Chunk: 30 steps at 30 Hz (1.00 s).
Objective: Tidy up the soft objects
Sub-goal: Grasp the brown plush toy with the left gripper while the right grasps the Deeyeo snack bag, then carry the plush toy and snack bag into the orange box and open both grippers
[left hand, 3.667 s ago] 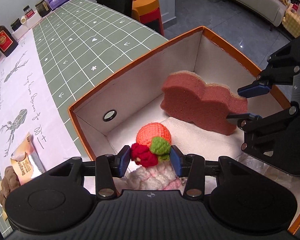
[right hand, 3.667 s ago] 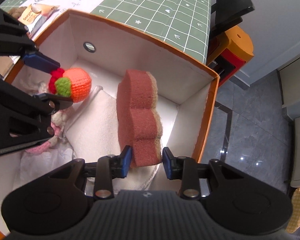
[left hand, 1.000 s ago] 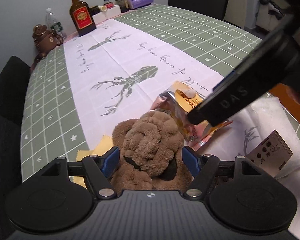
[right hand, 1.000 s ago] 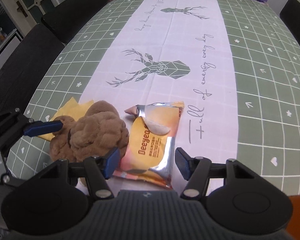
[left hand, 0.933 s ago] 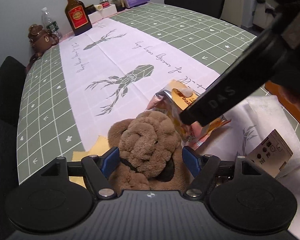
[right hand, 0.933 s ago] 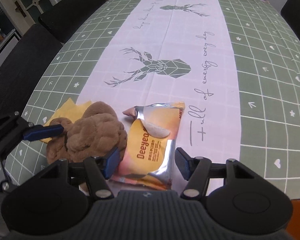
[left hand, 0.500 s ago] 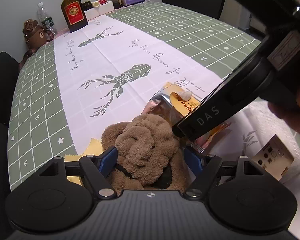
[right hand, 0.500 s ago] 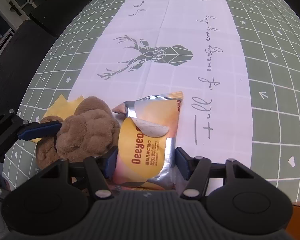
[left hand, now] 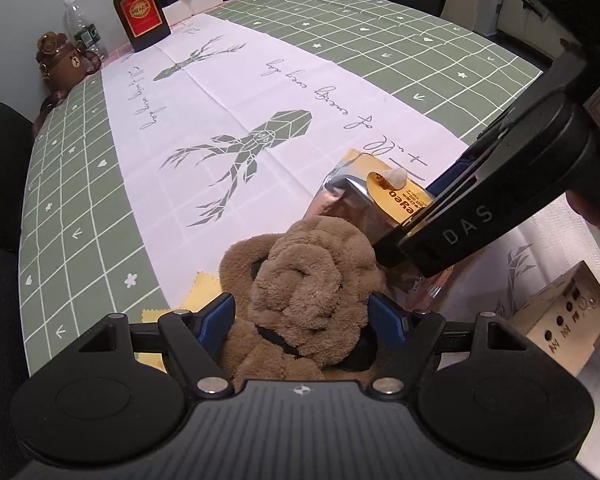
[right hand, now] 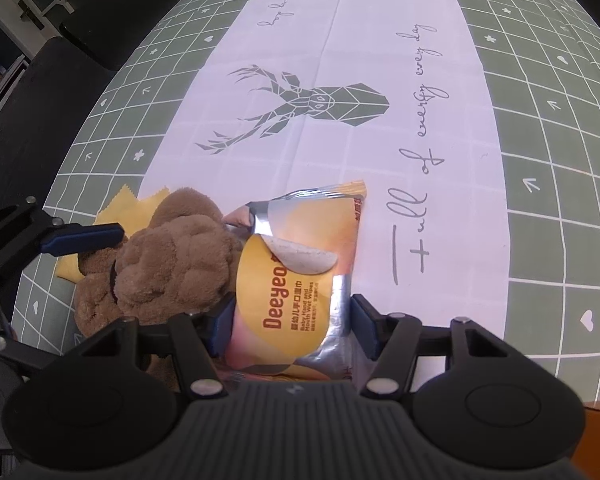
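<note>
Both grippers have left the orange box, where the sponge and knitted toy went, and now work at the table's near end. The left gripper (left hand: 302, 314), jaws spread, straddles the brown plush bear (left hand: 304, 276) lying on a yellow cloth (right hand: 140, 204). The right gripper (right hand: 288, 326), also spread, brackets the wet-wipes pack (right hand: 300, 272) touching the bear. Two more grasps look imminent.

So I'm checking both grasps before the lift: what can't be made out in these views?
- Brown plush toy: lower body hidden by the left gripper housing, left wrist view.
- Wipes pack: near end hidden behind the right gripper housing; finger contact unclear.
- Yellow cloth: mostly covered by the plush.
- Cardboard box: cut off at the frame edge.
</note>
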Tool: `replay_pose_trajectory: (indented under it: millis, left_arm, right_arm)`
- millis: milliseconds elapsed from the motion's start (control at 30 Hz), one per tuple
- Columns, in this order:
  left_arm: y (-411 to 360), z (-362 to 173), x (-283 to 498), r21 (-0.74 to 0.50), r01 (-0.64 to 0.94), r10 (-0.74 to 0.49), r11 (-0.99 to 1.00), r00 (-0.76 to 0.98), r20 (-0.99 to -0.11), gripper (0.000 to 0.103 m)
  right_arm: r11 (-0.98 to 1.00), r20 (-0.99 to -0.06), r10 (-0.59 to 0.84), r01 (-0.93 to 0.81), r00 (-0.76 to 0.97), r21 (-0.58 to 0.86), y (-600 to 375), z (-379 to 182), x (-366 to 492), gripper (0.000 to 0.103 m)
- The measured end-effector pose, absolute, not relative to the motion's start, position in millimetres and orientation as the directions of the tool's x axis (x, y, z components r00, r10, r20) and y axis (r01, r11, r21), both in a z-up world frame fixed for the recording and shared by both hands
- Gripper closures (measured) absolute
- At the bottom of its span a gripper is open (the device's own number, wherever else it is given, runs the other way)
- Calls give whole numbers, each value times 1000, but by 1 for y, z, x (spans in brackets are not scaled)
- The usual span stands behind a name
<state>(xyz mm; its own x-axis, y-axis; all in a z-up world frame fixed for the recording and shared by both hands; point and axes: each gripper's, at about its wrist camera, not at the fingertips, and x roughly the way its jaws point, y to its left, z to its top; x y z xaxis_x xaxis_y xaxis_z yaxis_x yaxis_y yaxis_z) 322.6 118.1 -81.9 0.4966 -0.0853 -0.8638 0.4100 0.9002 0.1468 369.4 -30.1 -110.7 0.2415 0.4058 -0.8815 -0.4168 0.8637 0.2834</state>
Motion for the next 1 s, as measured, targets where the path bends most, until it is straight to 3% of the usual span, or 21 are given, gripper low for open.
replay_pose_trajectory:
  millis: [133, 300, 500, 1000]
  left_arm:
    - [118, -90, 323, 141, 402, -82, 905, 490, -868, 15]
    - [126, -90, 324, 85, 350, -107, 933, 493, -863, 35]
    - [122, -84, 320, 105, 335, -86, 936, 509, -856, 49]
    - [117, -12, 298, 122, 220, -41, 968, 617, -786, 51]
  right_arm:
    - [863, -882, 397, -432, 255, 263, -28, -110, 367, 50]
    - [859, -882, 387, -453, 271, 238, -27, -109, 363, 56]
    - [857, -887, 354, -482, 297, 181, -20, -104, 357, 62]
    - [858, -850, 362, -494, 382, 143, -42, -45, 339, 64]
